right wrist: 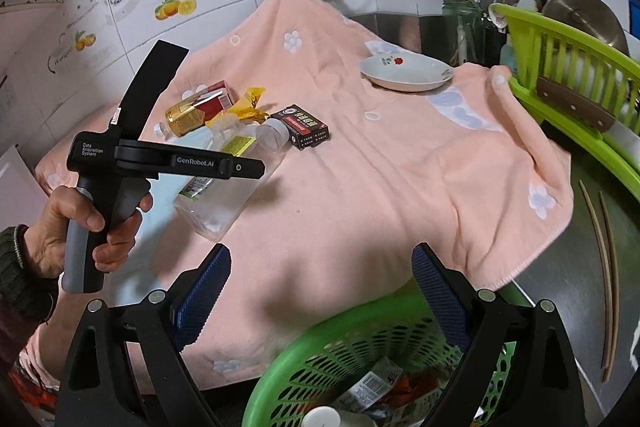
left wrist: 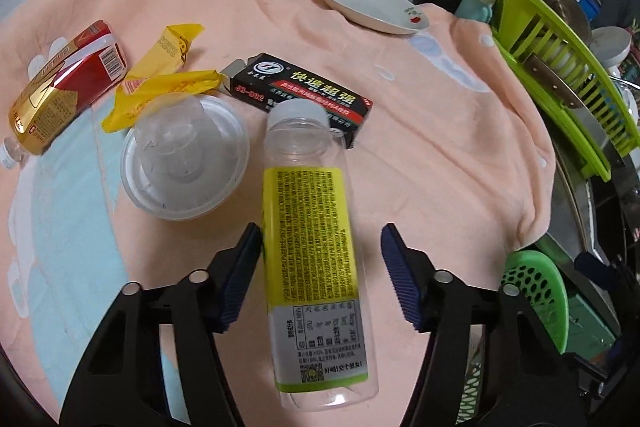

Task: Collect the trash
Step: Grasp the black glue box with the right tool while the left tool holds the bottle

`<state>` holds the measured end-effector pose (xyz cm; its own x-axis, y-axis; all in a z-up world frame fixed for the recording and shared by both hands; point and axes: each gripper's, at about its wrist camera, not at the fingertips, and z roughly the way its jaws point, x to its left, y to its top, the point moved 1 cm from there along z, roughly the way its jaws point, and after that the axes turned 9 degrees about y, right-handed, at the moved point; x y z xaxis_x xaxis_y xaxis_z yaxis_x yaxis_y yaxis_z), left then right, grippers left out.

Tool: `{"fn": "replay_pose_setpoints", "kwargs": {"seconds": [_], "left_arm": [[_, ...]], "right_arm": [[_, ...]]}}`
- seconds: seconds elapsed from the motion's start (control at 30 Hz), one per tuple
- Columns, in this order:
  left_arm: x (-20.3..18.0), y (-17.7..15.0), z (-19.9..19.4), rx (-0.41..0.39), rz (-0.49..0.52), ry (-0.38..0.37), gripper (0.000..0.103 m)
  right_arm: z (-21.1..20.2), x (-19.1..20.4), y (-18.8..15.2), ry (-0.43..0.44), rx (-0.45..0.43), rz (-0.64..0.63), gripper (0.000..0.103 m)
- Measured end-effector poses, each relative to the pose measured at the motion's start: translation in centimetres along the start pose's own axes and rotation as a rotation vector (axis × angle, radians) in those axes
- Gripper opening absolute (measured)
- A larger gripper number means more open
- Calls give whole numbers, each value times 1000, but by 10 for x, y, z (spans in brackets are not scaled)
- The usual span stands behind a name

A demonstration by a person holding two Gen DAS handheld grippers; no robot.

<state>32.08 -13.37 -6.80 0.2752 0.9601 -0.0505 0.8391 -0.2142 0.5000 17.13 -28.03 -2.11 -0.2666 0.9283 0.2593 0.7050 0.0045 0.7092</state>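
A clear plastic bottle (left wrist: 312, 227) with a yellow label and white cap lies on the peach towel (left wrist: 420, 131). My left gripper (left wrist: 320, 267) is open around its body, the left pad touching it. Beyond it lie a black glue box (left wrist: 308, 95), a clear domed lid (left wrist: 184, 155), yellow wrappers (left wrist: 160, 83) and a red and gold carton (left wrist: 68, 83). My right gripper (right wrist: 320, 291) is open and empty above a green basket (right wrist: 320, 355) holding trash. The bottle (right wrist: 224, 187) and the left gripper's handle (right wrist: 120, 163) also show in the right wrist view.
A white plate (left wrist: 372, 7) with red flowers sits at the towel's far side. A green dish rack (left wrist: 560, 83) with a knife stands to the right. Knives and utensils stand behind. Chopsticks (right wrist: 604, 267) lie on the steel counter at right.
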Motion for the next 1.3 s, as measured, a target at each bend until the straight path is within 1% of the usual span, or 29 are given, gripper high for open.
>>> {"fn": "replay_pose_setpoints", "kwargs": {"seconds": [0.07,0.1,0.2,0.47,0.63,0.77,0.97,1.07,1.3], "left_arm": [[3,1,4,11,-11,6,51],[5,1,6,16,-20,3,50],[8,1,10,15,-35,-15,50],[11,-7,-2,-25,-4,-25,47],[25,-17,-16,-34,-31,-36,47],[40,-27,-30,-52,-50,-47,46],[51,-42,-49,-75,-30,-45,46],[55,-47,-56,-82,-27,-46,46],[62,-51,-65,-99,-16,-48,47]], "right_arm": [[5,-2,5,2,8,0,89],[8,-3,8,6,13,2,89],[15,-6,15,9,22,4,89],[36,-9,38,6,48,-18,88],[58,-11,57,24,69,-31,82],[84,-11,74,52,91,-39,79],[125,-10,97,98,115,-57,74],[145,-10,106,102,122,-70,70],[185,-7,129,101,134,-105,70]]}}
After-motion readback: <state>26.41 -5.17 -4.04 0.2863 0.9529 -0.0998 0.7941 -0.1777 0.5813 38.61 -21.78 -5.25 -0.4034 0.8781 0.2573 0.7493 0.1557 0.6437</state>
